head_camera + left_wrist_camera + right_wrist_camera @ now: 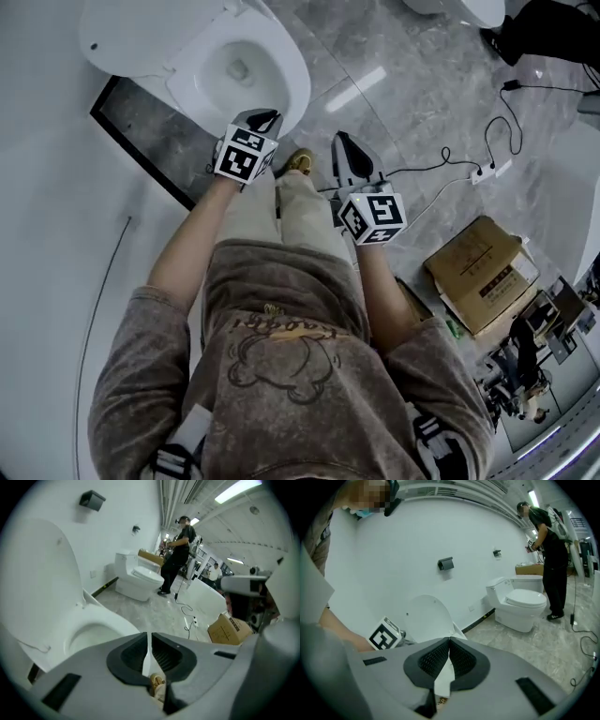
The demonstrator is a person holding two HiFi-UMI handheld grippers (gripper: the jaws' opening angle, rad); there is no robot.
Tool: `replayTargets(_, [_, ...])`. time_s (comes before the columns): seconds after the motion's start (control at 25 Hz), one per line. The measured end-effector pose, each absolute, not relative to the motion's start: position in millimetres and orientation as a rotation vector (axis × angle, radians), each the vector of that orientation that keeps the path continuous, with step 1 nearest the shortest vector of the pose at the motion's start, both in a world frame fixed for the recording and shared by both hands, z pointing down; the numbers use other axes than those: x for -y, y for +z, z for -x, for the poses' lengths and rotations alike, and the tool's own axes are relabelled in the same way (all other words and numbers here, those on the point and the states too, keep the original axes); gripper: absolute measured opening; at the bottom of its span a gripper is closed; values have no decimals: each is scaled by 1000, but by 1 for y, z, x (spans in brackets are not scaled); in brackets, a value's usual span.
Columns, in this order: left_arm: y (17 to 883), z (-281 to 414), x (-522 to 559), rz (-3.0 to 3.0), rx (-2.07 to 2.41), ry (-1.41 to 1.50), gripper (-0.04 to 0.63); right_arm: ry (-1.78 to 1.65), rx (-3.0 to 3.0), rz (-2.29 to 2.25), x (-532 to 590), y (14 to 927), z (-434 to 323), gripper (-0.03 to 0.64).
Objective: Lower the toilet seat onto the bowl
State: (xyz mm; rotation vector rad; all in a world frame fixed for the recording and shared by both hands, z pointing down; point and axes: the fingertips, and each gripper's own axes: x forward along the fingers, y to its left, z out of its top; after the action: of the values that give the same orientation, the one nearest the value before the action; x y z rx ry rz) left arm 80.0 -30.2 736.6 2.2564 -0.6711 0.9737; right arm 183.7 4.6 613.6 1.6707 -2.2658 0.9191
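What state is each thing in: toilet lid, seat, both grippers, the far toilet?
Toilet lid: raised upright.
Seat: down, it appears.
Left gripper: shut, empty.
Right gripper: shut, empty.
Far toilet: lid closed.

The toilet bowl [292, 89] sits at upper left of the head view, with the raised toilet seat [131, 42] behind it. The left gripper [265, 120] hangs at the bowl's near rim, and the right gripper [345, 148] is just to its right. A cardboard box [478, 272] lies on the floor [394, 84] at right, below the cables [487, 172].
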Motion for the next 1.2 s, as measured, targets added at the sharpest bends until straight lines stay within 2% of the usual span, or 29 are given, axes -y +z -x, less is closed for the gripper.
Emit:
replayTargets(0.28, [535,-58,71,-2440,787,758,34,758,2446,-1660,18,503,-162,26])
replayTargets(0.52, [436,-22,61,-2521,886,620,34,636,2556,-1581,19,435,-141,26])
replayTargets(0.8, [386,26,52,-2599,1033,391,32,488,2597,-1601,18,393,-127,26])
replayTargets(1.2, [386,38,50,-2639,1168,161,11,418,2575,-1677,23,397,-137,26])
